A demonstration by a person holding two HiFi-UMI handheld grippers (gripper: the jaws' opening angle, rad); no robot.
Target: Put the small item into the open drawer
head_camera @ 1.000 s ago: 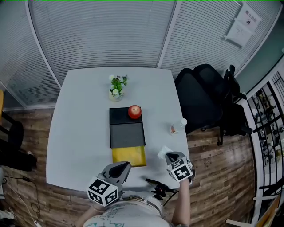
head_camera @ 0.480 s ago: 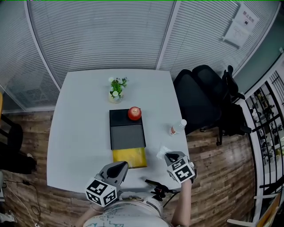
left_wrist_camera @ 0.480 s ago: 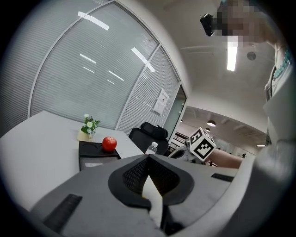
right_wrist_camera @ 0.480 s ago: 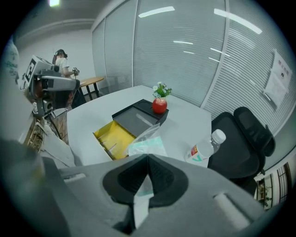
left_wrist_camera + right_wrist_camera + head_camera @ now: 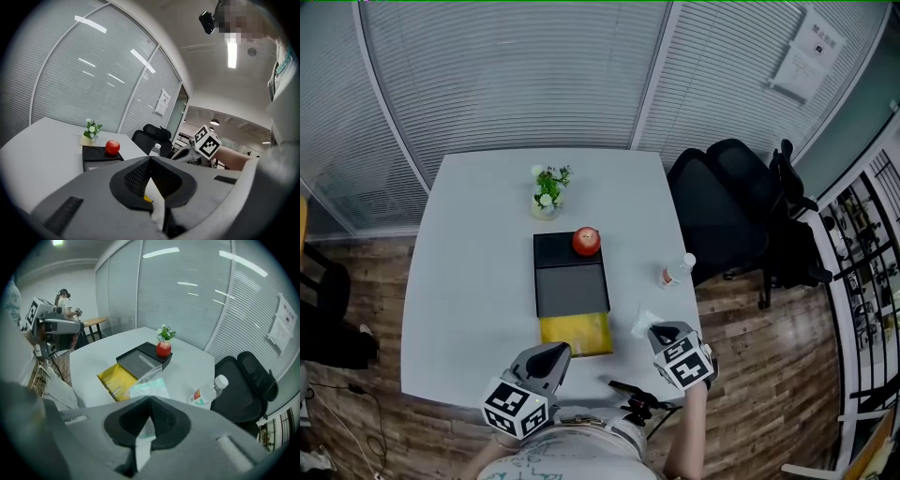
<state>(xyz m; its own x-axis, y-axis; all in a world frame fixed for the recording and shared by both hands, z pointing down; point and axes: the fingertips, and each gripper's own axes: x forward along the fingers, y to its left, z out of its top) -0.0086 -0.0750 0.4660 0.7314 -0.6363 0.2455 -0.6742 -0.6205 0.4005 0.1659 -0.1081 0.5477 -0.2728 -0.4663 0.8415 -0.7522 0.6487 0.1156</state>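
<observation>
In the head view, a white desk (image 5: 469, 281) carries a black box (image 5: 571, 281) at its middle. The yellow drawer (image 5: 575, 334) of the box stands pulled out toward the near edge. A red apple (image 5: 587, 241) sits on the far end of the box, and a small plant (image 5: 548, 190) stands behind it. A bottle (image 5: 677, 270) lies near the right edge of the desk, and a black chair (image 5: 727, 211) stands further right. The left gripper (image 5: 555, 352) is at the near edge, just left of the drawer. The right gripper (image 5: 659, 331) is to the right of the drawer, with the small bag (image 5: 643, 321) at its tips, apart from the drawer.

In the left gripper view, the left gripper (image 5: 151, 160) has its jaws closed together and nothing is between them. The apple and the plant show far behind.

In the right gripper view, the right gripper (image 5: 150, 400) is clenched on the small bag (image 5: 149, 383). The bag is clear plastic with something pale green inside, and it sticks out in front of the jaws. The drawer (image 5: 117, 379) lies open beyond it, to the left.
</observation>
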